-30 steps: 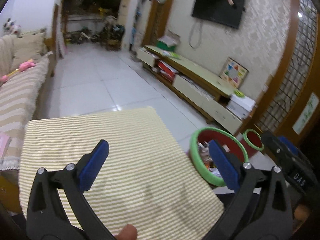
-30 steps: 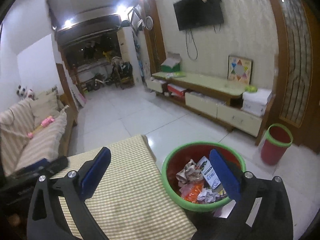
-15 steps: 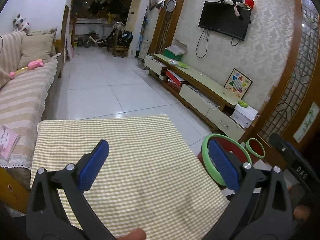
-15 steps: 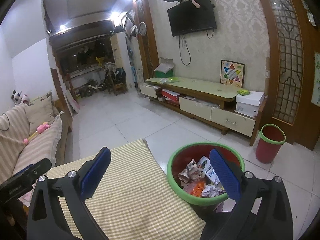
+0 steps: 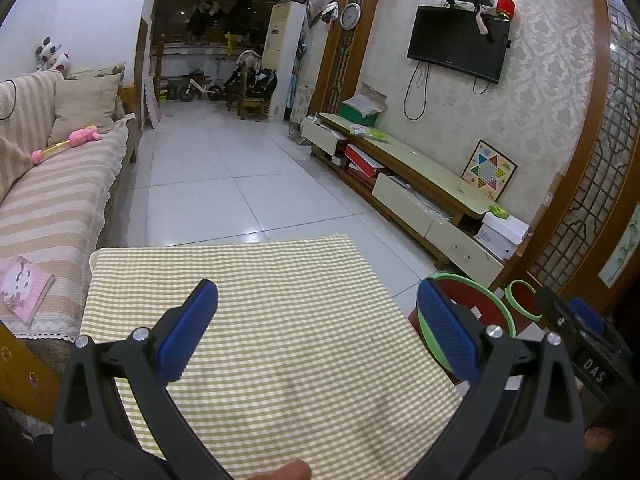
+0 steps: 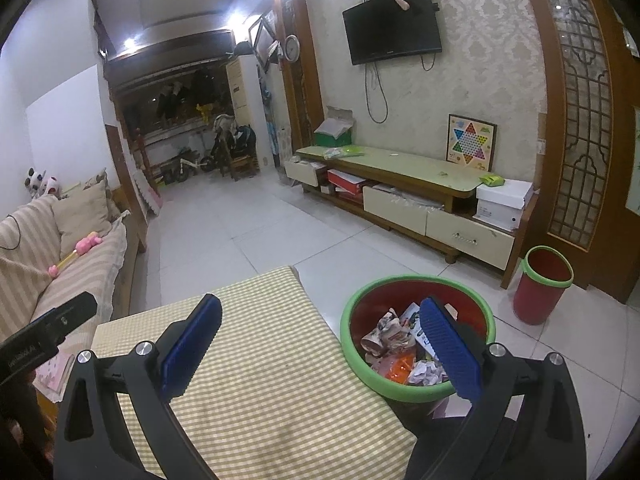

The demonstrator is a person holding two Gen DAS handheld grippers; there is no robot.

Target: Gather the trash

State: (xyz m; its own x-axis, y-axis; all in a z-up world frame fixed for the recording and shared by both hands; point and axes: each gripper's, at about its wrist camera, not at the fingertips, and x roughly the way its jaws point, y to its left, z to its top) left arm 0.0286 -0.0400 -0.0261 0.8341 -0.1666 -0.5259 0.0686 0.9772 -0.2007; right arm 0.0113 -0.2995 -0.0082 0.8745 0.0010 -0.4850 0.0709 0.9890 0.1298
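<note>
Both tongs are held wide open with nothing between the blue pads: the left tongs [image 5: 316, 332] above the checked cloth of the desk [image 5: 280, 320], the right tongs [image 6: 320, 344] over the desk's right edge. No loose trash is seen on the cloth. The collected trash [image 6: 400, 344] lies in the bin [image 6: 352, 344], which stands on the floor just beside the desk: crumpled paper, printed wrappers and something orange. A second, smaller bin [image 6: 542, 284] stands farther off, near the TV cabinet [image 6: 400, 196]. The task is judged to be nearly or fully done. Such trash is judged light, soft and easily crushed; a paper ball would be best pinched across its middle, a flat wrapper taken at a raised edge or fold, since smooth film may slip from the pads.
</note>
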